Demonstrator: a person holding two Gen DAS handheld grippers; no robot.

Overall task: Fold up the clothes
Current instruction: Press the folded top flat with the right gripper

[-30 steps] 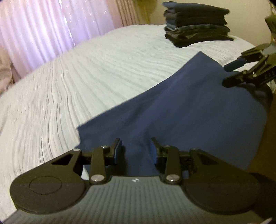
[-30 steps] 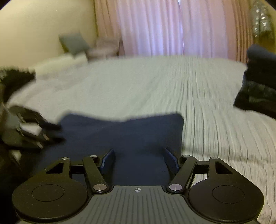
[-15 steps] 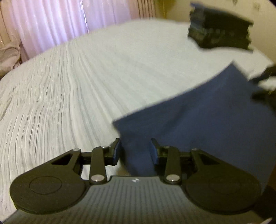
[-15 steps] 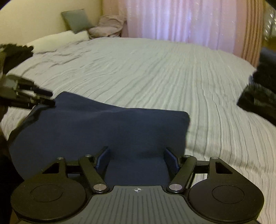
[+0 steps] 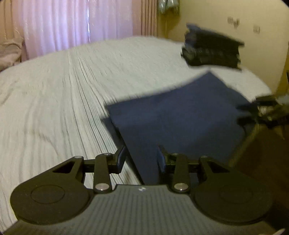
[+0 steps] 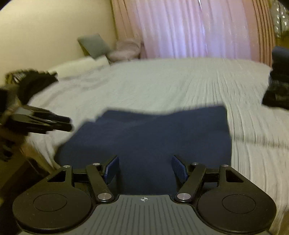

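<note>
On the near edge of the ribbed white bedspread (image 5: pixel 75 94) lies a smooth, navy folded cloth (image 5: pixel 180 115), roughly rectangular. Both the left gripper (image 5: pixel 141 157) and right gripper (image 6: pixel 145 169) stand parted over it, seemingly clear of the fabric. Farther right sits a blurred dark stack (image 5: pixel 213 48).

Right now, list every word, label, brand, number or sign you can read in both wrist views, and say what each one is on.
No readable text in either view.
Left hand-held gripper: a small white mark on its grey body, too small to read.
Right hand-held gripper: only a crosshair symbol on its body, no letters.
Wall: a few dark marks, too blurred to read.
Navy garment and stack of folded clothes: no label visible.
</note>
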